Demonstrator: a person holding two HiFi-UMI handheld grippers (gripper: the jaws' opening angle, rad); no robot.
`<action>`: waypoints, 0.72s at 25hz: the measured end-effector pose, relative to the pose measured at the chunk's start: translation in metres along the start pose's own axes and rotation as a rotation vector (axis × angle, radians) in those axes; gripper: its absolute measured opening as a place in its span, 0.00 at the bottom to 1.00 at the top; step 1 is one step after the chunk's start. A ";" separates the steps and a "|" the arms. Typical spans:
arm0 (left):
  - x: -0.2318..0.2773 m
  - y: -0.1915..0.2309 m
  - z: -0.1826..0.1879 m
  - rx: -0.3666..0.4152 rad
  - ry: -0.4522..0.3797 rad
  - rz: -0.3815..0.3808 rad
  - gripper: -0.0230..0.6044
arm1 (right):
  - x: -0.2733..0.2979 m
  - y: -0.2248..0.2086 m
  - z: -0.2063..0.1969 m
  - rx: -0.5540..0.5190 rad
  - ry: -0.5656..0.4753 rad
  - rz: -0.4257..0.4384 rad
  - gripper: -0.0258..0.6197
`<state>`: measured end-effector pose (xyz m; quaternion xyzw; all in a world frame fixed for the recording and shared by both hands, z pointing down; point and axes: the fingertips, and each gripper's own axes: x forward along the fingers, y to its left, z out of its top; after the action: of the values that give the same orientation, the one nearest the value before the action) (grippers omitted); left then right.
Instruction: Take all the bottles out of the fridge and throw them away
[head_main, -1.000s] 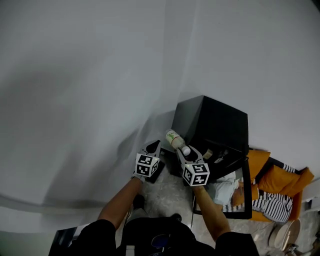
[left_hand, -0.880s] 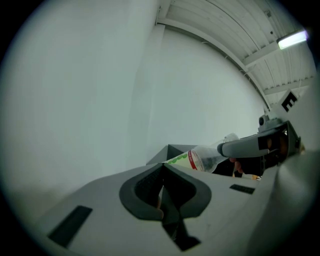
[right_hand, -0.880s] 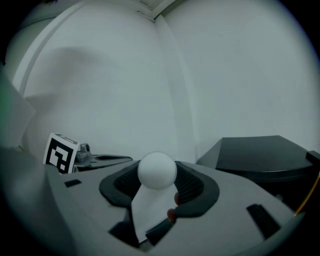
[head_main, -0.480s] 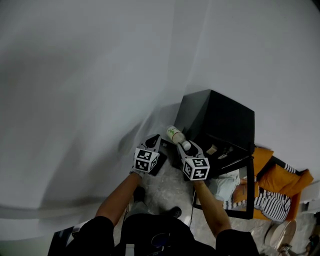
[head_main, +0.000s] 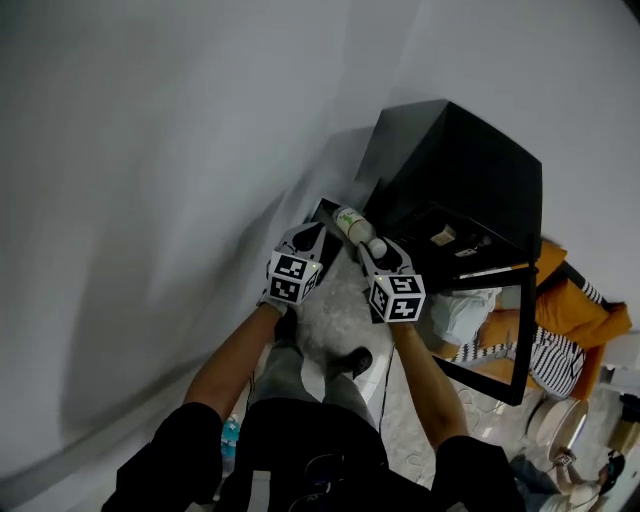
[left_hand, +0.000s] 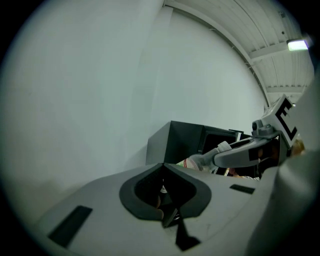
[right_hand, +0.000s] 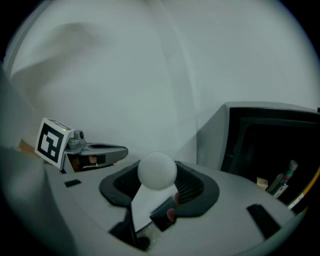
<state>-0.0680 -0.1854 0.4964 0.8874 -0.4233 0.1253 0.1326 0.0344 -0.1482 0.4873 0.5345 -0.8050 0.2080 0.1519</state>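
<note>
My right gripper (head_main: 372, 250) is shut on a clear bottle (head_main: 352, 223) with a green label, holding it by the neck below its white cap (right_hand: 157, 170). The bottle points away from me, toward the wall. In the left gripper view the bottle (left_hand: 192, 162) sticks out of the right gripper's fingers (left_hand: 235, 155). My left gripper (head_main: 305, 238) hangs just left of it with its jaws together and nothing between them (left_hand: 163, 167). The black fridge (head_main: 470, 170) stands open at the right, with small items (head_main: 442, 237) on its shelf.
The fridge's glass door (head_main: 500, 340) hangs open toward me. A dark bin rim (head_main: 325, 212) shows under the grippers by the white wall. A person in orange and striped clothing (head_main: 565, 330) is at the right. A blue-capped bottle (head_main: 230, 436) lies on the floor beside my leg.
Both grippers have sunk lower and nearer the wall's foot, with the bottle still held. The fridge now sits higher in the head view, and more of its open door shows.
</note>
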 end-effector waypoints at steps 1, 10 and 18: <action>0.003 0.001 -0.008 -0.005 0.008 -0.002 0.04 | 0.003 -0.001 -0.010 0.004 0.014 -0.003 0.35; 0.012 0.004 -0.056 -0.036 0.052 -0.011 0.04 | 0.014 -0.015 -0.071 0.033 0.104 -0.026 0.35; 0.029 0.025 -0.099 -0.048 0.077 -0.002 0.04 | 0.062 -0.022 -0.111 0.015 0.143 0.003 0.35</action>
<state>-0.0805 -0.1877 0.6020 0.8790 -0.4197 0.1489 0.1703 0.0336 -0.1502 0.6163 0.5184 -0.7912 0.2519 0.2046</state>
